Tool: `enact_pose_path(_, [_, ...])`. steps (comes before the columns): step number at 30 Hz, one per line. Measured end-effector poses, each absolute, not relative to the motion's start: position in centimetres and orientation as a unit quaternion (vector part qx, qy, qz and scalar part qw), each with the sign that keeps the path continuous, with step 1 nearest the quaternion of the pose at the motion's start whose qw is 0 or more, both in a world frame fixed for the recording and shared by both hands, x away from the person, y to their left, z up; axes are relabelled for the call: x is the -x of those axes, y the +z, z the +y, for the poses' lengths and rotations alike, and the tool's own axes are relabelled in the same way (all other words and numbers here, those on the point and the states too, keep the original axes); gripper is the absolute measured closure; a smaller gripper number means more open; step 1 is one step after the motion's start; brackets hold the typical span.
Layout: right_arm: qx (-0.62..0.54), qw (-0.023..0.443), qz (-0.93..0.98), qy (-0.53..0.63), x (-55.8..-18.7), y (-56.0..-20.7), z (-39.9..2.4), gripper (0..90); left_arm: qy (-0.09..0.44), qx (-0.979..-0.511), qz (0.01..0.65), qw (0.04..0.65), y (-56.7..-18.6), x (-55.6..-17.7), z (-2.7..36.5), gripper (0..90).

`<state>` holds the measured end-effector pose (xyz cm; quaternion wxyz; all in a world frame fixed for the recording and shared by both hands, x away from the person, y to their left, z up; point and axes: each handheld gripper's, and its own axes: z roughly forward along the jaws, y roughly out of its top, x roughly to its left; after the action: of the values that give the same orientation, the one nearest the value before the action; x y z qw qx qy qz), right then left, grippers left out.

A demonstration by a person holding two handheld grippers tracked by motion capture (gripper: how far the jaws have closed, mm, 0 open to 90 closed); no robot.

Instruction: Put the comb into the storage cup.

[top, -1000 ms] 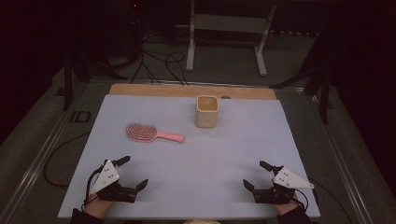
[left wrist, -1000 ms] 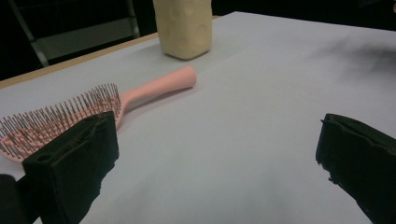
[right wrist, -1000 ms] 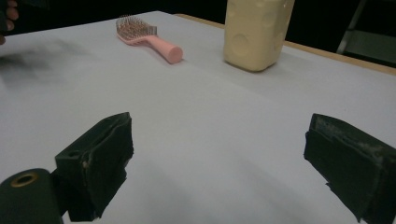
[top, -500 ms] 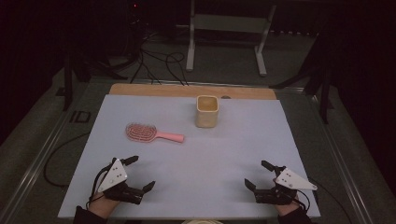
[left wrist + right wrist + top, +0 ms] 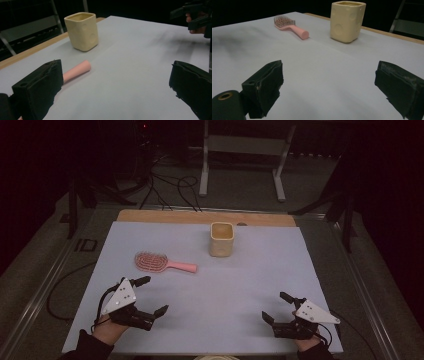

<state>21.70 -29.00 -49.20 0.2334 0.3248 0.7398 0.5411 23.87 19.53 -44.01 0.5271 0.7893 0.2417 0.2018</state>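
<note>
A pink hairbrush lies bristles-up on the pale mat, handle pointing right. A cream square cup stands upright behind it, near the wooden strip. My left gripper is open, just in front of the brush with nothing between its jaws. In the left gripper view, the brush handle ends beside the left jaw of my left gripper, with the cup beyond. My right gripper stands open and empty at the front right. The right gripper view has my right gripper, the brush and the cup far ahead.
The pale mat covers the table, with a wooden strip along the far edge. Cables and a metal stand lie on the dark floor beyond. My right gripper is at the top right of the left gripper view.
My left gripper has moved forward and slightly right, closer to the hairbrush. The right gripper has barely shifted. Brush and cup have not moved.
</note>
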Motion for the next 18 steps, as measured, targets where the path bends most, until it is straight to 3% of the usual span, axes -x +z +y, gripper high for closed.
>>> enact_pose_path(18, [-0.326,0.232,0.738,0.544,-21.7,-49.2,-29.0,8.0,0.166,-0.792,0.249,0.533,-41.5,-27.3,17.7,0.0])
